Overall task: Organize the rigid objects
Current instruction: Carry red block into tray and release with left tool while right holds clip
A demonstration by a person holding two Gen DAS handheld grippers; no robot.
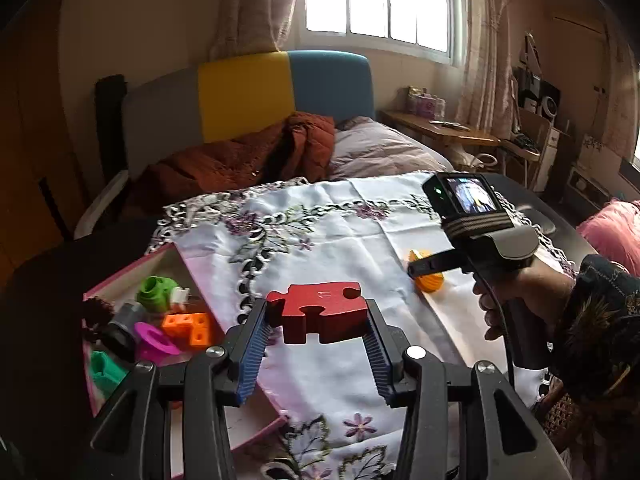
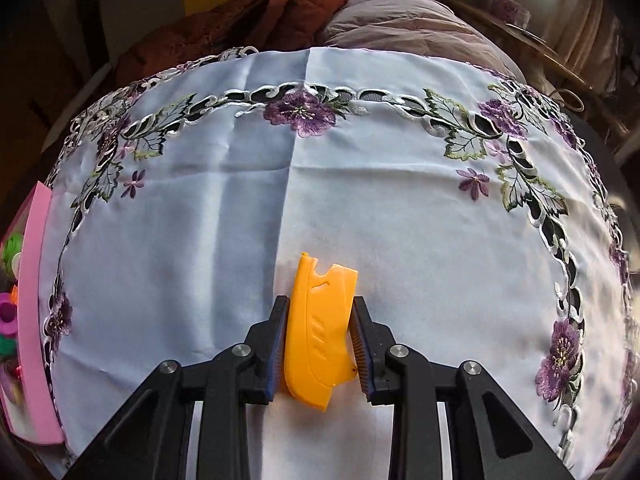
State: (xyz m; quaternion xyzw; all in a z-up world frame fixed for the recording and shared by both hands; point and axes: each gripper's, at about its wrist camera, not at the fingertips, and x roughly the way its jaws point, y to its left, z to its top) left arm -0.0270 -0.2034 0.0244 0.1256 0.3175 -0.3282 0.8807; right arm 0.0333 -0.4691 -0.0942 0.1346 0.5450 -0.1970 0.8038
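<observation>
Two tools, both loaded. Going left to right in the left wrist view: pink box (image 1: pixel 176 252) sits at lower left w/ small plastic parts inside, incl. a green piece (image 1: pixel 154 294) and an orange block (image 1: pixel 188 326). Centre frame, your left tool (image 1: pixel 318 316) is clamped on the red puzzle piece (image 1: pixel 318 308), pads pressing both side edges, piece held flat and clear above the embroidered cloth (image 1: pixel 340 232) on the desk. Right of frame, your right hand (image 1: pixel 516 296) holds the other tool's handle, tool angled steeply down at the cloth.

Right wrist view: right tool (image 2: pixel 318 344) is closed on the yellow plastic piece (image 2: pixel 320 328), which looks to be resting on or just off the cloth near bottom centre; can't tell which.

My read: red piece goes to the box next. Swing it toward lower left, keep it level, get fully past the box wall before lowering, and aim for a free spot among the parts so nothing gets knocked. Don't loosen till it's low. Yellow piece: grip is narrow along curved edges, so lift slow, could twist.
</observation>
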